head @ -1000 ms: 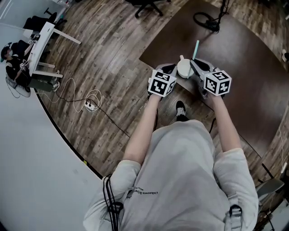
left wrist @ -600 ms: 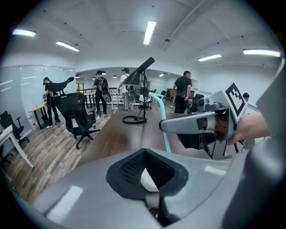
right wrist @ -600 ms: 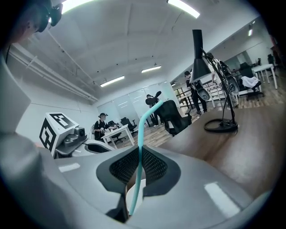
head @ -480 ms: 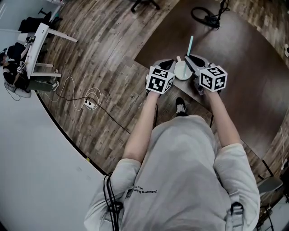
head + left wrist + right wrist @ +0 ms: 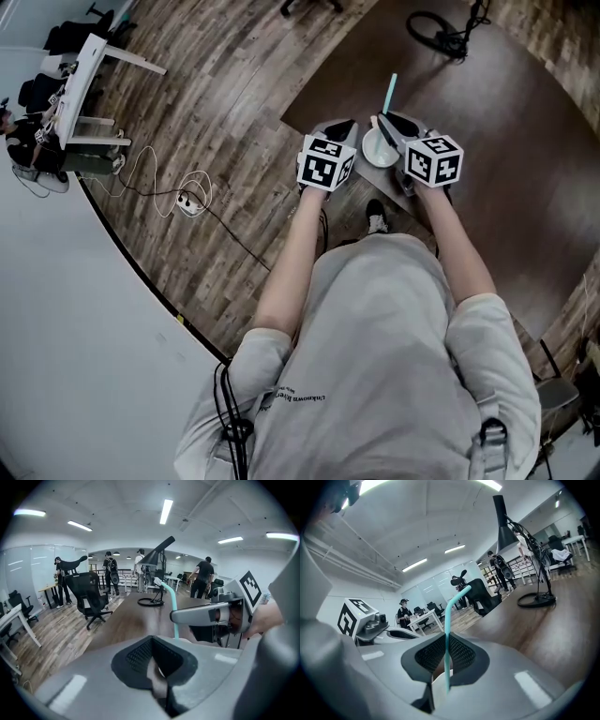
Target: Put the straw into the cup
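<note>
1. Left gripper (image 5: 339,131): closed, I judge on the cup (image 5: 379,150) wall.
2. Right gripper (image 5: 394,127): just right of cup, clenched on straw (image 5: 447,634).
3. Straw: upright, lower end at cup mouth.

Left to do, I reckon: lower the straw and release it.

straw (image 5: 390,92): lower part behind right gripper (image 5: 383,122) | cup (image 5: 379,150): sides hidden, top only | table (image 5: 525,141): cut by top edge | people (image 5: 204,576): too small

Your left gripper (image 5: 338,131) and right gripper (image 5: 392,124) crowd the cup (image 5: 379,150); beyond, the bench (image 5: 506,122) seems open up to the lamp base (image 5: 439,28).
</note>
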A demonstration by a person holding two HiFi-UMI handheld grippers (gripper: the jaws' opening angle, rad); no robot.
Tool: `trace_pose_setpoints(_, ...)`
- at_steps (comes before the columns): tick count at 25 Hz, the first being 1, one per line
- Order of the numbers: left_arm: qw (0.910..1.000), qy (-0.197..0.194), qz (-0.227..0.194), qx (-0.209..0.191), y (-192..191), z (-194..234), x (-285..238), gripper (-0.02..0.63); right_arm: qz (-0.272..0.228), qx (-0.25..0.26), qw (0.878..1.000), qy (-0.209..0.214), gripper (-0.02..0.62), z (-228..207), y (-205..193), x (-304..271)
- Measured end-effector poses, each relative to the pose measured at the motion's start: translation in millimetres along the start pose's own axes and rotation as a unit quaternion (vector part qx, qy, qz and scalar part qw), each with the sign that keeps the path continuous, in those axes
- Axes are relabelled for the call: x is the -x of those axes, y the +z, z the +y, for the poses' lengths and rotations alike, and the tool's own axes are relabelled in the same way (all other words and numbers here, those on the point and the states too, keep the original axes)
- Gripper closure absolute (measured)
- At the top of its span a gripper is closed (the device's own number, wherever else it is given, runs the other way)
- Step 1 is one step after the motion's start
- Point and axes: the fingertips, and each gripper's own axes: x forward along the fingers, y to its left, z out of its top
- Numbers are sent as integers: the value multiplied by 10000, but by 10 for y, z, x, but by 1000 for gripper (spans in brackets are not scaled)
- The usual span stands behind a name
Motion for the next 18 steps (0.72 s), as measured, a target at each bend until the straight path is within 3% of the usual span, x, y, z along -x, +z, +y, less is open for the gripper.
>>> trace_pose_setpoints(9,9999,117,25,-29,-44,39,-22,606,533,-97,9981,290,548,45,-278,-33)
trace_pose_setpoints(18,9999,105,8,-38,13,68,-92,606,1180,383,9920,216,548,-53,-438,-29)
